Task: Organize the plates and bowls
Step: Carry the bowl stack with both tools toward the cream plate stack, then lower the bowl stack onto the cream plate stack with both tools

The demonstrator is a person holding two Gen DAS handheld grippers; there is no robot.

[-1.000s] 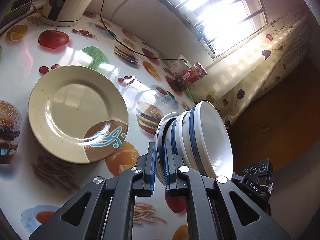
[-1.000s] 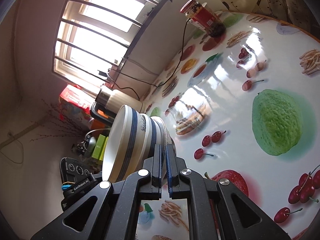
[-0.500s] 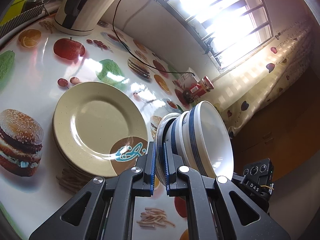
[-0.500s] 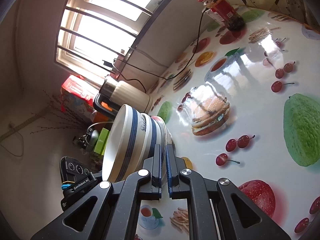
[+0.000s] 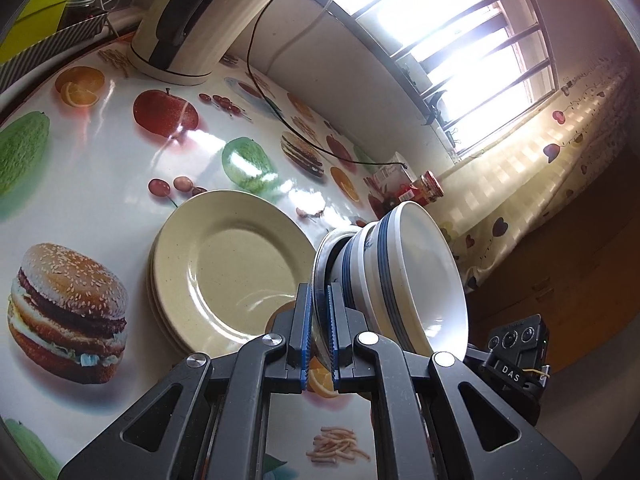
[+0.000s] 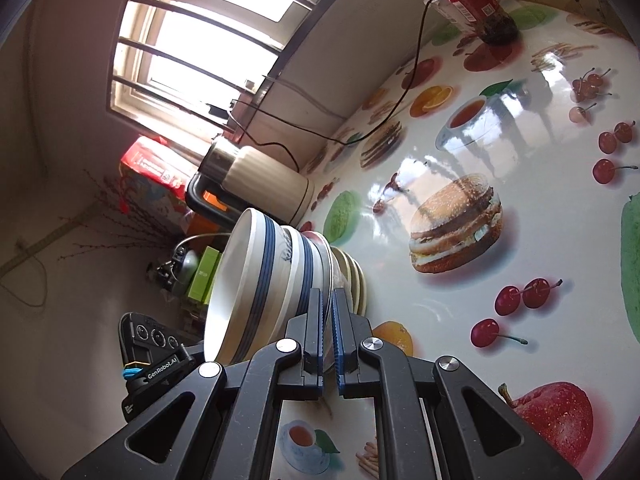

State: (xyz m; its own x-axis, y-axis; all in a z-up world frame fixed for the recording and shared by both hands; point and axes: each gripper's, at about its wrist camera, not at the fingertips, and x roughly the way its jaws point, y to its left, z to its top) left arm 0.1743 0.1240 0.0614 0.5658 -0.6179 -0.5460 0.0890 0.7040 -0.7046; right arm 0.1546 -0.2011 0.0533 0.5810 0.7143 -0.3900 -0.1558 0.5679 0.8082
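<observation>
Both claws, left point(image 5: 319, 332) and right point(image 6: 329, 334), are clenched on opposite rims of a thin plate point(image 5: 320, 264) carrying stacked blue-banded bowls point(image 5: 412, 280). It hangs beside the cream plates point(image 5: 224, 268) (stacked on the fruit-printed tabletop point(image 5: 100, 168)).

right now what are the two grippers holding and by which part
Both the left gripper and right gripper clamp the rim of a white plate carrying stacked blue-banded bowls, from opposite sides.
</observation>
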